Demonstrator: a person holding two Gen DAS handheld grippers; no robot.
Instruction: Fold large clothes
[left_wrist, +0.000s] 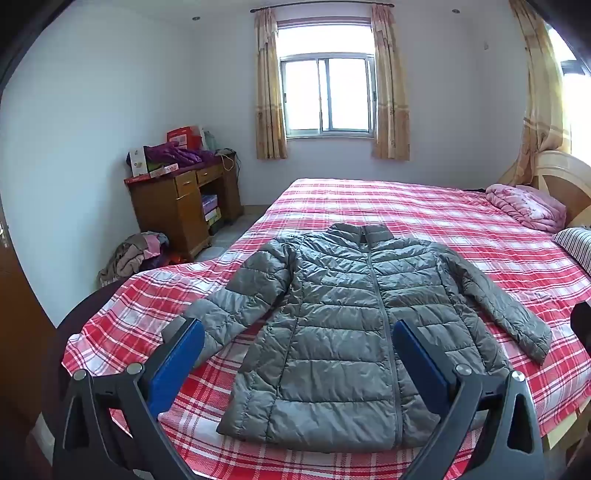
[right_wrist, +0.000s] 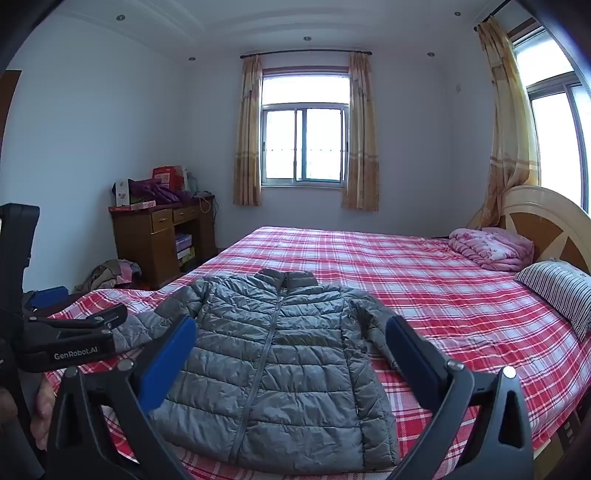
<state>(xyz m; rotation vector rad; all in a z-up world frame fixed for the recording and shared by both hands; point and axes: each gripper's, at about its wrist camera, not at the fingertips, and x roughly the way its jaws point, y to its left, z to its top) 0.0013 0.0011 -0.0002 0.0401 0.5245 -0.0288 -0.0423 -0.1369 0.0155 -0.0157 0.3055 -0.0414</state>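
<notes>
Both grippers hover above the near edge of the bed (left_wrist: 424, 221), pointing forward over a grey quilted jacket (left_wrist: 343, 325) that lies flat on the red plaid sheet, zipped up, collar toward the window (left_wrist: 327, 98) and sleeves spread out to each side. The left gripper (left_wrist: 297, 356) has its blue fingers (left_wrist: 177, 365) spread wide with nothing between them, framing the lower body of the jacket without touching it. The right gripper (right_wrist: 291, 354) is likewise wide open and empty, its fingers (right_wrist: 168, 363) bracketing the jacket's front from slightly further right. Only the right wrist view shows the other gripper from outside: its black body sits at the left edge, just above the jacket's left sleeve, with part of a hand (right_wrist: 42, 410) visible below it. That view also takes in more of the ceiling, a second window at the right, the wooden headboard (right_wrist: 535, 218) and most of a striped pillow (right_wrist: 561, 291). The left wrist view looks down more steeply, showing the jacket's hem, the right sleeve's cuff and the corner of the bed. Both views show a folded pink quilt (left_wrist: 528, 210) near the headboard, a wooden desk (left_wrist: 181, 210) piled with things against the far wall, and a heap of clothes (left_wrist: 129, 258) on the floor beside it.
</notes>
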